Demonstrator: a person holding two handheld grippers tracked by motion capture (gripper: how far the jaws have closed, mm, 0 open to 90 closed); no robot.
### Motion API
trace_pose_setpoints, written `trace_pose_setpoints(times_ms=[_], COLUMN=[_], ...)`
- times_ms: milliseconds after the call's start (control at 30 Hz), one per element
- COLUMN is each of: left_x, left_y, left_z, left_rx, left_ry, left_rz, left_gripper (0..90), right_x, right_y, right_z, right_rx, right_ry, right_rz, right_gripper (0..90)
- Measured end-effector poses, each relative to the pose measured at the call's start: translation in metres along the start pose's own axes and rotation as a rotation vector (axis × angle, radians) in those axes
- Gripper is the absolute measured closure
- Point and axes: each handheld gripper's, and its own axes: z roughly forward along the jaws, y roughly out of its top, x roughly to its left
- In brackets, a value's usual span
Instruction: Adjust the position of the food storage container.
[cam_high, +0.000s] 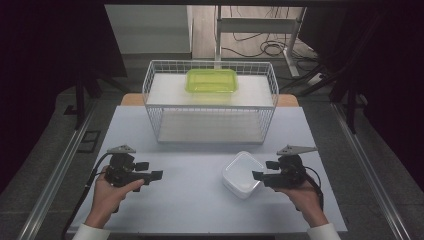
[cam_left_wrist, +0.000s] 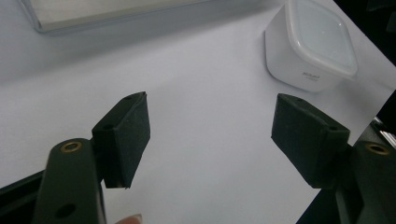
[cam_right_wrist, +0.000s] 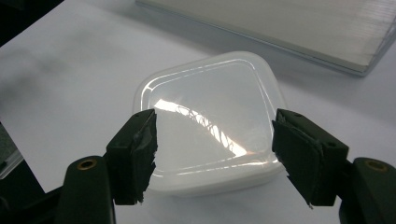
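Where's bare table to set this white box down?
Widest free patch: table between left tongs and white box, up to the wire basket. A bare strip lies left of the basket. Crowded: right front, where open right tongs face the box.

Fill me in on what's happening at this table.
A person holds a two-jaw gripper in each hand over a white table. The right gripper points at a lidded white container, jaws open with the container in front of them, not gripped. The left gripper hovers open over bare table. Behind stands a wire rack with a green container on its upper shelf.
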Motion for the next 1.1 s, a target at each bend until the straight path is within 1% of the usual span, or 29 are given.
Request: trace_pose_setpoints(times_ms=[167, 333, 600, 733, 833, 900, 1100], left_x=[-0.002, -0.003, -0.003, -0.003, -0.003, -0.004, -0.003], left_y=[-0.002, -0.004, -0.006, -0.006, -0.006, -0.006, -0.007], left_z=[0.0, 0.001, 0.005, 0.004, 0.005, 0.006, 0.009], left_rx=[0.006, 0.019, 0.038, 0.037, 0.042, 0.045, 0.064], left_ry=[-0.004, -0.007, -0.01, -0.01, -0.011, -0.015, -0.02], left_rz=[0.008, 0.015, 0.014, 0.015, 0.017, 0.018, 0.028], left_gripper=[27.2, 27.1, 26.8, 26.6, 26.4, 26.3, 26.0], right_x=[-0.003, -0.008, -0.014, -0.016, -0.019, -0.021, -0.031], right_y=[-0.002, -0.001, -0.001, -0.001, -0.001, 0.0, -0.001], right_z=[0.0, -0.001, 0.0, -0.001, -0.001, -0.001, 0.006], right_rx=[0.012, 0.007, 0.014, 0.02, 0.015, 0.015, 0.039], right_ry=[-0.017, -0.022, -0.042, -0.054, -0.061, -0.069, -0.121], right_rz=[0.0, 0.015, 0.03, 0.038, 0.042, 0.047, 0.067], right_gripper=[30.8, 30.8, 30.8, 30.8, 30.8, 30.9, 32.1])
